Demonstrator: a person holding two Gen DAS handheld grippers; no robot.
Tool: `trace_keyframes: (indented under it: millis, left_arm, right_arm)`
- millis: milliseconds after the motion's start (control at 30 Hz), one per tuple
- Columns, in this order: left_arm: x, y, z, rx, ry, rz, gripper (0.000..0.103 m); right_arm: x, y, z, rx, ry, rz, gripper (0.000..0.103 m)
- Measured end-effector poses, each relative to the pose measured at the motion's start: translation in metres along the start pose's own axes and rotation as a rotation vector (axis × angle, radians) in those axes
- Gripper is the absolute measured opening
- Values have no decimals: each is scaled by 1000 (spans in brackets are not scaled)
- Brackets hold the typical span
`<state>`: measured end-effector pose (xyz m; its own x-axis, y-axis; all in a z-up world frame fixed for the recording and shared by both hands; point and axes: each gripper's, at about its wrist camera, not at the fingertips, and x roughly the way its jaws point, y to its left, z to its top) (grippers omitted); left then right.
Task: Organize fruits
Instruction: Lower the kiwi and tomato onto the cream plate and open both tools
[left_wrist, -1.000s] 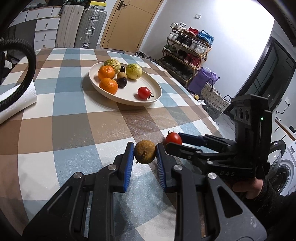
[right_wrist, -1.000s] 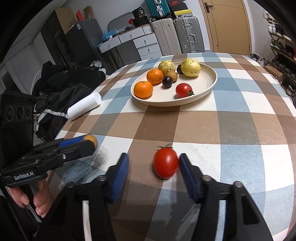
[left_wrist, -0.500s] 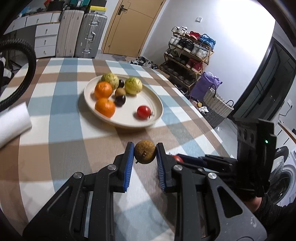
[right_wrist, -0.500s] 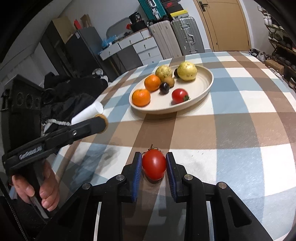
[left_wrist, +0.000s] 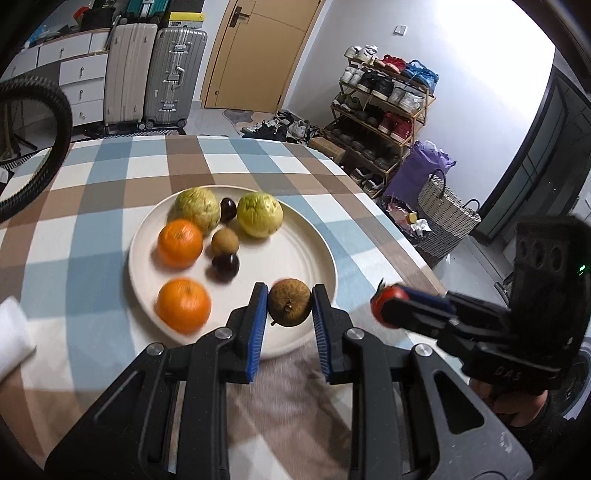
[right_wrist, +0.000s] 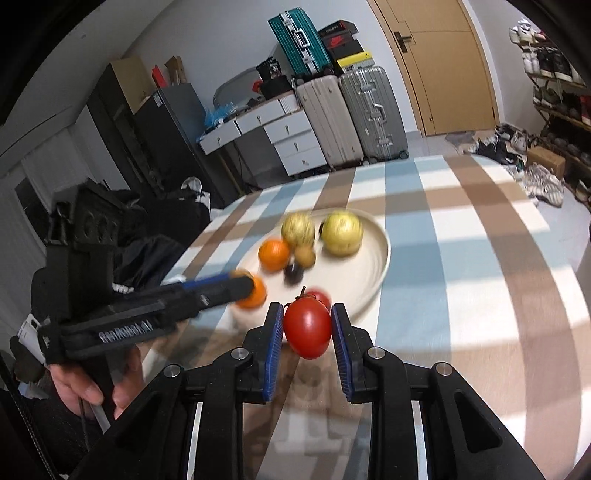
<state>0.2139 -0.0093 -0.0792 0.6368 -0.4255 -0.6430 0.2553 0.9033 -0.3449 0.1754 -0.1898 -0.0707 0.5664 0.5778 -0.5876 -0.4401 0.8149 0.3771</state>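
Observation:
My left gripper (left_wrist: 290, 308) is shut on a small brown fruit (left_wrist: 289, 302), held in the air over the near rim of the cream plate (left_wrist: 295, 258). My right gripper (right_wrist: 306, 328) is shut on a red tomato (right_wrist: 307, 326), lifted above the table just short of the plate (right_wrist: 380, 266). On the plate lie two oranges (left_wrist: 180, 242), two yellow-green guavas (left_wrist: 259, 214), a small brown fruit (left_wrist: 224, 241) and two dark plums (left_wrist: 225, 266). Another tomato (right_wrist: 320, 297) on the plate peeks out behind the held one. The right gripper also shows in the left wrist view (left_wrist: 388, 304).
The checked tablecloth (left_wrist: 92, 206) covers the table. A white paper roll (left_wrist: 13, 332) lies at the left edge. A person's hand (right_wrist: 85, 384) holds the left gripper. Suitcases (left_wrist: 151, 74), drawers, a door and a shoe rack (left_wrist: 384, 107) stand beyond the table.
Both grippers have risen from the table and moved toward the plate, each carrying its fruit. The right gripper closed on the tomato a second ago.

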Motion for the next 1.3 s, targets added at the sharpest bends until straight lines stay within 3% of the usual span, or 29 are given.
trace_keyframes:
  millis: [333, 667, 1100, 1300]
  left_arm:
    - [59, 10, 30, -21, 26, 27, 22]
    - [89, 19, 33, -28, 58, 29, 22]
    - [88, 13, 30, -8, 32, 17, 22]
    - [80, 16, 31, -31, 18, 34, 50]
  right_arm:
    - [50, -26, 54, 4, 10, 10, 27]
    - [83, -41, 55, 32, 55, 4, 27]
    - [98, -50, 51, 71, 87, -13, 27]
    - [83, -50, 53, 78, 34, 1, 33]
